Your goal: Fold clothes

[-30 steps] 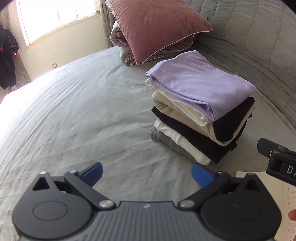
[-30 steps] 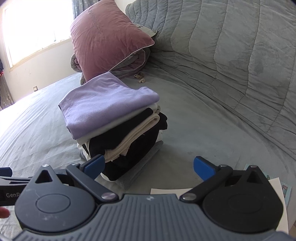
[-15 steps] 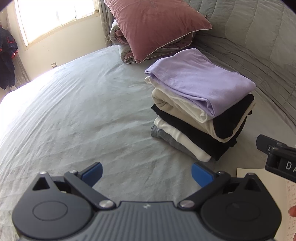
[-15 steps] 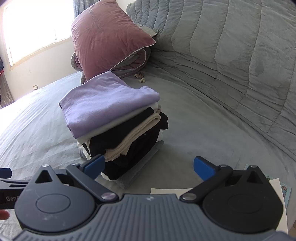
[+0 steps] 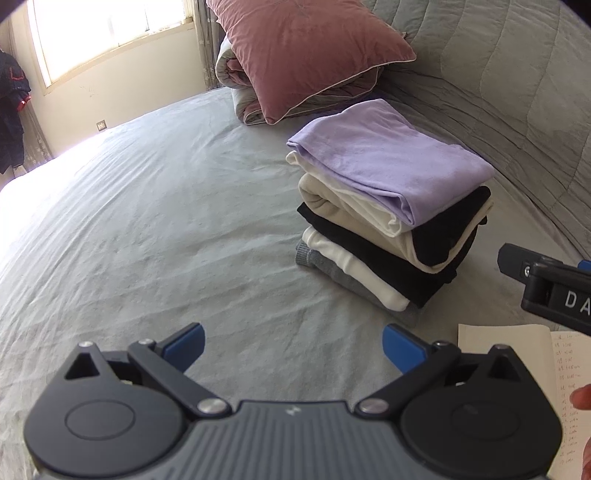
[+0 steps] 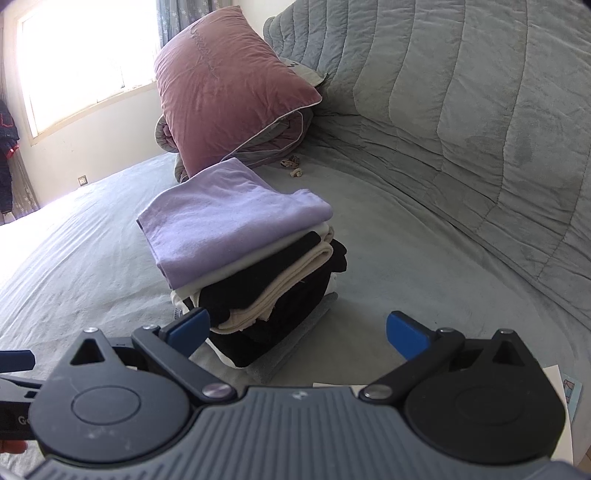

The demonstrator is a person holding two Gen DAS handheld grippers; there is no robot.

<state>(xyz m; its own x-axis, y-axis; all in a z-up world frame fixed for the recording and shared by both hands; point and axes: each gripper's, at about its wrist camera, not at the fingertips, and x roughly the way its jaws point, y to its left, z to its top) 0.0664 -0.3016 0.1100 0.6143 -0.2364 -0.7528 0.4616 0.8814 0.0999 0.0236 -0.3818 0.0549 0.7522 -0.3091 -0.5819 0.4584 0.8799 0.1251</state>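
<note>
Far left: bright window and dark garments hanging on the wall, well clear of the work.

Bed sheet is bare from the left edge to mid-bed. That's the open room; any next garment would likely be spread there, though no unfolded one shows in either view.

Left gripper: blue fingers spread wide, nothing between them, hovering over bare sheet short of the stack. Reads as idle, not approaching a grasp.

Folded stack sits right of centre, near the quilted headboard. Top is a lilac garment, then cream, white and black layers, and a grey piece at the bottom poking out past the others. Fold edges face the left gripper; the looser ends show in the right wrist view. Stack leans slightly but looks stable. Parked off to the side probably to keep the middle free.

Behind it, a pink pillow rests on a rolled grey quilt, close behind the stack. Small beige bits lie on the sheet by the headboard; can't tell what.

Right gripper: fingers also spread, empty, stack's near corner just past its left finger. Notebook lies on the bed below it, near the stack's base, limiting room on that side.

Judgement: folding looks done or between garments.
</note>
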